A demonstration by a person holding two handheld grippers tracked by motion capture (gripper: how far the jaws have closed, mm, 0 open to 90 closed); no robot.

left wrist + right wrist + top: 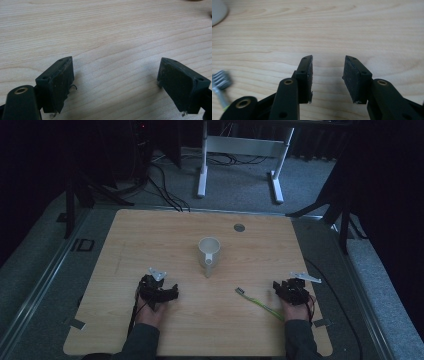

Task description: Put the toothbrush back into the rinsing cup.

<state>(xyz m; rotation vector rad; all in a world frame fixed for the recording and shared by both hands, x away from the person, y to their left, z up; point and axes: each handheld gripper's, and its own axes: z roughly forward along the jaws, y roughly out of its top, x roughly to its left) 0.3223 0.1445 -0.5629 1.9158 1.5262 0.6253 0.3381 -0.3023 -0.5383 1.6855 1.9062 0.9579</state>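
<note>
A white mug [209,251] stands upright near the middle of the wooden table [150,235], its handle toward me. A toothbrush with a green handle [260,303] lies at the front right, its bristle head [220,79] blurred at the left edge of the right gripper view. My left gripper [161,292] rests low on the table at the front left, its jaws wide open over bare wood [115,72]. My right gripper [287,290] sits at the front right, just right of the toothbrush, its jaws partly open with nothing between them [328,75].
A round grey grommet [239,227] is set into the table's far side. A white desk frame [240,150] and cables lie on the floor beyond. Dark stands flank both sides of the table.
</note>
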